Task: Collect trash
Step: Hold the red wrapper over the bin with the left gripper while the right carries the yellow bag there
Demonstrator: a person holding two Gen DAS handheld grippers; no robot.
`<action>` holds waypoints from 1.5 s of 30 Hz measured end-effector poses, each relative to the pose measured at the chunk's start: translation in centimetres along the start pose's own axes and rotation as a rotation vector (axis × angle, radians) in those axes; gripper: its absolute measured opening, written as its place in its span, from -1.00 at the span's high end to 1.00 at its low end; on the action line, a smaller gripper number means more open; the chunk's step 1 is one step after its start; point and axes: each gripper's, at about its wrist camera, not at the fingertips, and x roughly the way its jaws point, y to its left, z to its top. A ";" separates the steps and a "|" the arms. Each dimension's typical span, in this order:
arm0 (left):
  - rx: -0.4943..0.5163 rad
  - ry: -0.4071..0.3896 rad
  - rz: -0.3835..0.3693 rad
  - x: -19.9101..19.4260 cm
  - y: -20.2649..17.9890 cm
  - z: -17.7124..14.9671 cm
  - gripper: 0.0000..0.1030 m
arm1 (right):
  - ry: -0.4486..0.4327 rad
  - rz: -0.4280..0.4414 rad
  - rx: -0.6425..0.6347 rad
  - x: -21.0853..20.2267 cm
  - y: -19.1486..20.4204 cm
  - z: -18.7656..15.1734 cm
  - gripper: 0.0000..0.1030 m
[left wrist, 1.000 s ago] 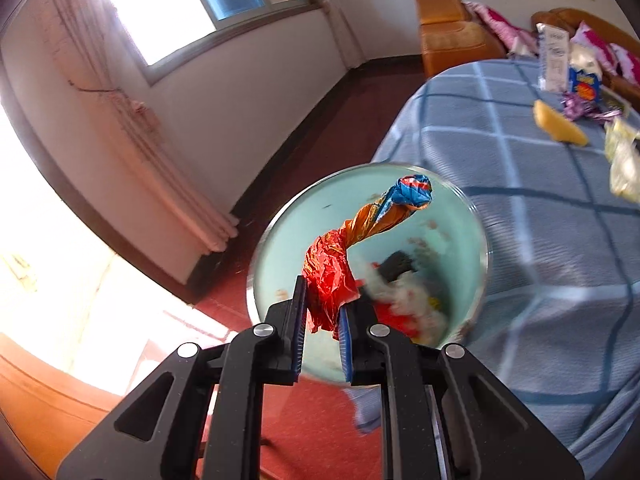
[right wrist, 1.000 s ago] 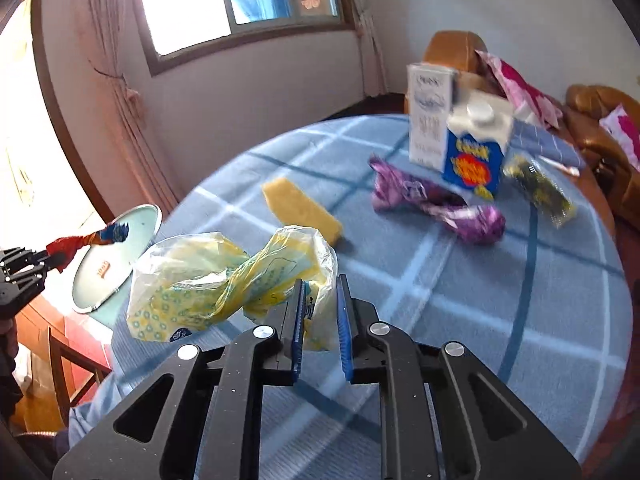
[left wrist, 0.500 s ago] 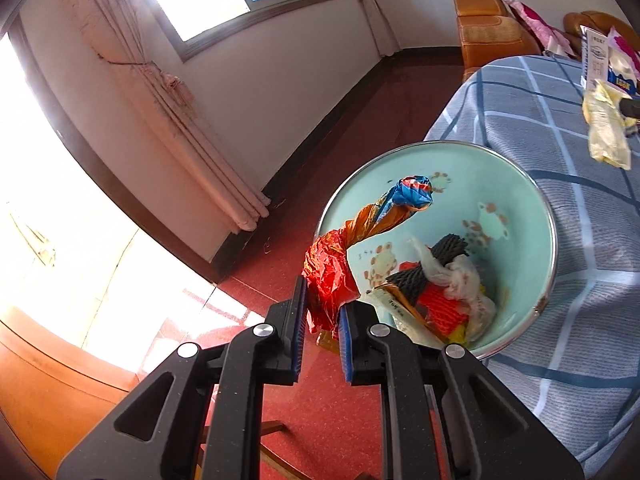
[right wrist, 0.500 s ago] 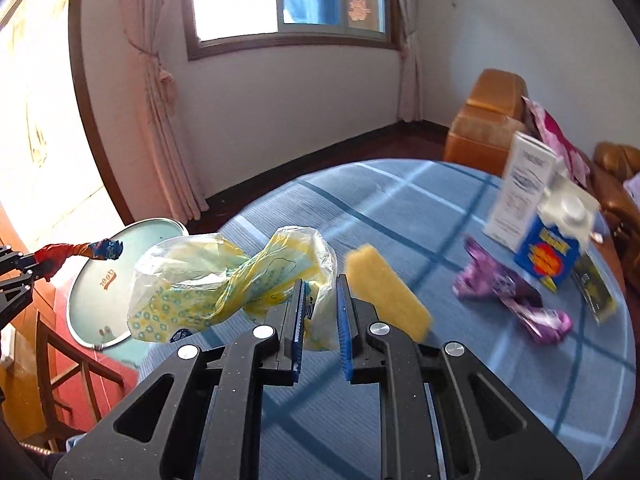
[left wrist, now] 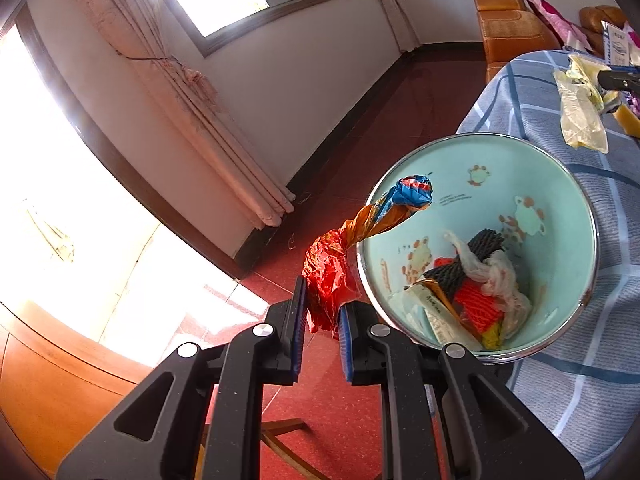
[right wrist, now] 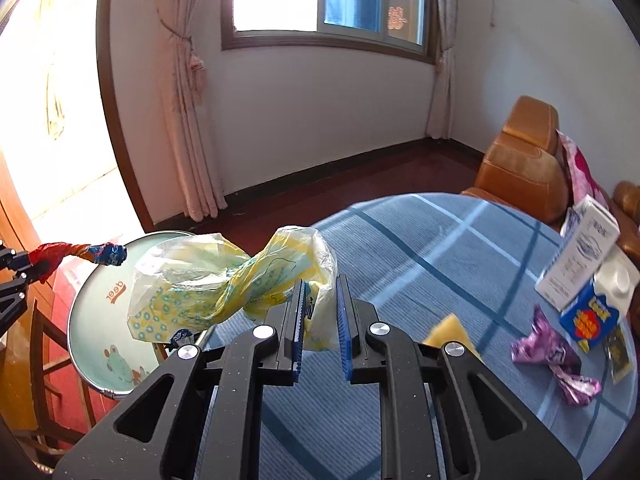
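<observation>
Step in hand: carrying trash to the bin.

We hold a twisted red wrapper (left wrist: 332, 280) clamped in the left tongs (left wrist: 322, 320) at the bin (left wrist: 560, 184) rim; the right tongs (right wrist: 320, 320) pinch a yellow bag (right wrist: 208, 284) above the desk (right wrist: 400, 248). Next: centre each over the bin, then release.
</observation>
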 end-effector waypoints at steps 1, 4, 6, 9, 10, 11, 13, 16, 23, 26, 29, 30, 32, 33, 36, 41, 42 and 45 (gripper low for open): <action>-0.002 0.000 0.002 0.0 0.2 0.0 0.72 | -0.002 -0.002 -0.008 0.0 0.2 0.1 0.70; -0.003 -0.001 0.007 0.0 0.3 0.0 0.72 | -0.004 -0.001 -0.030 0.4 0.9 0.4 0.70; -0.004 -0.002 0.006 0.1 0.3 0.0 0.72 | -0.005 -0.002 -0.045 0.6 1.3 0.5 0.70; -0.005 -0.003 0.006 0.1 0.4 0.0 0.72 | -0.006 -0.001 -0.066 0.8 2.1 0.7 0.70; -0.004 -0.003 0.007 0.1 0.4 0.0 0.72 | -0.007 0.000 -0.075 0.9 2.4 0.7 0.70; -0.004 -0.002 0.008 0.1 0.4 0.0 0.72 | -0.008 0.000 -0.085 0.9 2.7 0.8 0.70; -0.002 -0.001 0.008 0.2 0.4 0.0 0.72 | -0.010 -0.001 -0.101 0.9 3.2 0.9 0.70; 0.011 -0.002 0.025 0.2 0.4 0.0 0.72 | -0.011 -0.004 -0.124 1.1 4.0 1.1 0.70; 0.009 0.002 0.027 0.3 0.5 0.0 0.72 | -0.012 -0.006 -0.176 1.5 5.5 1.4 0.70; 0.007 0.001 0.028 0.4 0.5 -0.1 0.72 | -0.014 -0.007 -0.199 1.7 6.2 1.5 0.70; 0.005 0.002 0.026 0.5 0.5 -0.2 0.72 | -0.013 -0.005 -0.213 1.8 6.8 1.5 0.70; 0.005 0.002 0.026 0.5 0.5 -0.3 0.72 | -0.014 -0.004 -0.217 1.8 6.9 1.5 0.70; 0.004 0.003 0.024 0.6 0.5 -0.3 0.72 | -0.014 -0.005 -0.225 1.8 7.1 1.5 0.70; 0.004 0.003 0.024 0.6 0.5 -0.3 0.72 | -0.012 -0.006 -0.230 1.9 7.2 1.5 0.70; 0.005 0.003 0.023 0.5 0.5 -0.3 0.72 | -0.010 -0.008 -0.238 2.0 7.4 1.4 0.70; 0.005 -0.002 0.016 0.4 0.5 -0.2 0.72 | -0.009 -0.005 -0.238 2.1 7.5 1.5 0.70; 0.004 -0.002 0.015 0.3 0.4 -0.2 0.72 | -0.009 -0.004 -0.238 2.1 7.5 1.5 0.70; 0.003 -0.003 0.013 0.3 0.5 -0.2 0.72 | -0.011 -0.003 -0.237 2.1 7.6 1.6 0.70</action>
